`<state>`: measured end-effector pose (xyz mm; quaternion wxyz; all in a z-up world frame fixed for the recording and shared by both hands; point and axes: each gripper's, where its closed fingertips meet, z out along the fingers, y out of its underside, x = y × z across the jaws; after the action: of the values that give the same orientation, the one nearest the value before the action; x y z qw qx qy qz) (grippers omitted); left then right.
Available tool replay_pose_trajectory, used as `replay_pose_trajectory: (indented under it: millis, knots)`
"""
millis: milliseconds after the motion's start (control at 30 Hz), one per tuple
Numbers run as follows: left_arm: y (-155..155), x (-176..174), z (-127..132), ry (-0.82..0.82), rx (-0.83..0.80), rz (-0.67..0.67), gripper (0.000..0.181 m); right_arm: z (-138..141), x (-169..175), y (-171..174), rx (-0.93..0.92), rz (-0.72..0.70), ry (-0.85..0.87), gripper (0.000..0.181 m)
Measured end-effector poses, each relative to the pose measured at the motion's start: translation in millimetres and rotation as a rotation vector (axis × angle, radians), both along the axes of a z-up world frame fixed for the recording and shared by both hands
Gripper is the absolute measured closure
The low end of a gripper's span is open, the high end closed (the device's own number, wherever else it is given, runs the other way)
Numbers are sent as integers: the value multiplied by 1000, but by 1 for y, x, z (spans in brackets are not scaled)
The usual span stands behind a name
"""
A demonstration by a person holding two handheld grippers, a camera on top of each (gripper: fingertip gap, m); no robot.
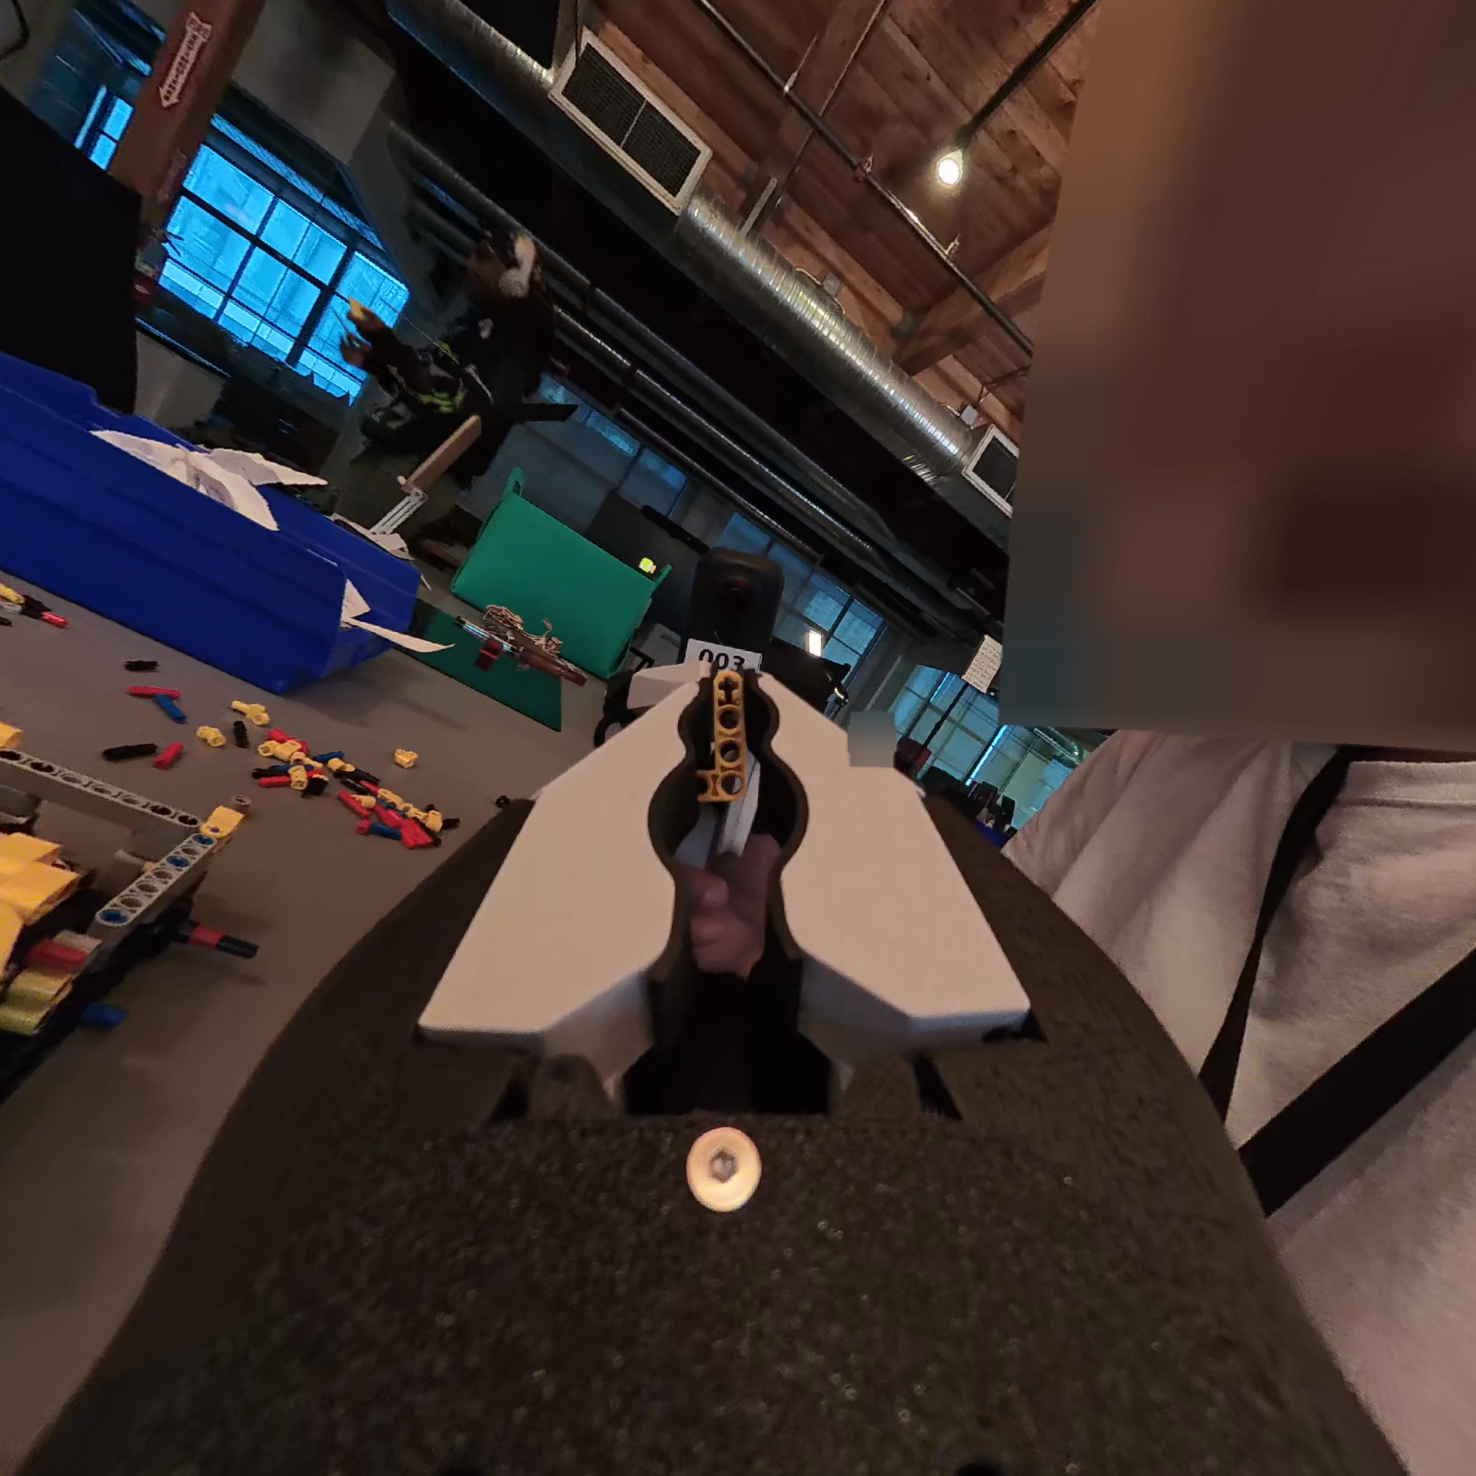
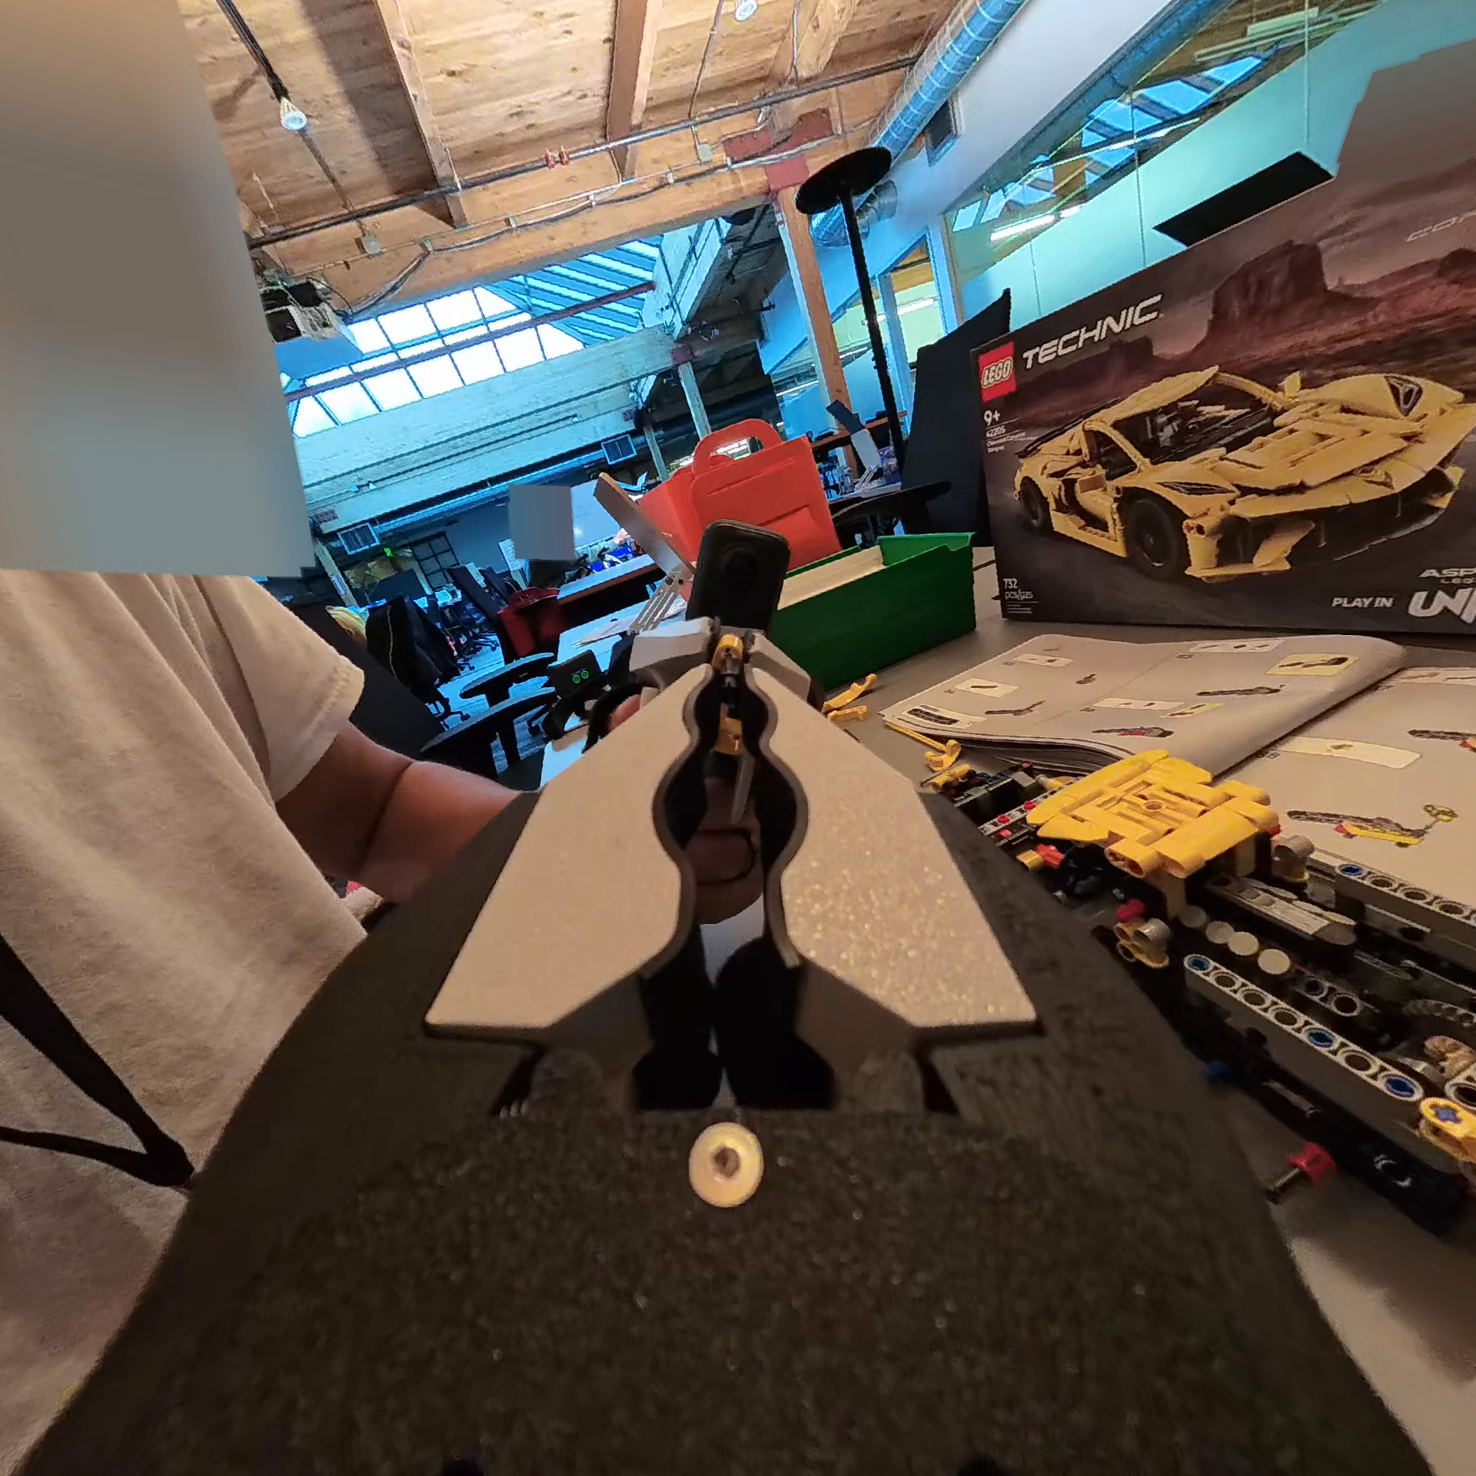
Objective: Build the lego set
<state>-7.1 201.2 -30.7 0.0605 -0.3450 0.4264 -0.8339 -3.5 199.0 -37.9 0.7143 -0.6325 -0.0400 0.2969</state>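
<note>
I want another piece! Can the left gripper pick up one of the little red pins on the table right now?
Probably not yet. The left gripper is shut on a yellow beam and raised off the table, away from the red pins.

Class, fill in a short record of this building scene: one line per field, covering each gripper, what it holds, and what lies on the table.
left gripper: shut on a small yellow beam with holes, held upright at the fingertips
right gripper: shut on a small yellow piece
grippers together: tips facing each other, raised above the table
half-built model: yellow and grey, on the table beside the open booklet
loose parts: red, yellow, blue and black, scattered
set box: standing behind the booklet
green bin: left of the box
</note>
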Motion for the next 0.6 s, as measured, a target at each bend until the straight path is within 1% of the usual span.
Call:
replay_pose_trajectory:
  millis: [167, 333, 467, 600]
  knots:
    - [0, 0, -3, -4, 39, 23, 175, -2, 0, 0, -2, 9, 14, 178]
    - [-1, 1, -4, -7, 53, 48, 174, -3, 1, 0, -6, 26, 68, 178]
    - [-1, 3, -9, -4, 116, 73, 174, -8, 1, 1, -37, 40, 94, 178]
    - [-2, 2, -14, -9, 176, 75, 174, -12, 0, 0, -45, 40, 70, 178]
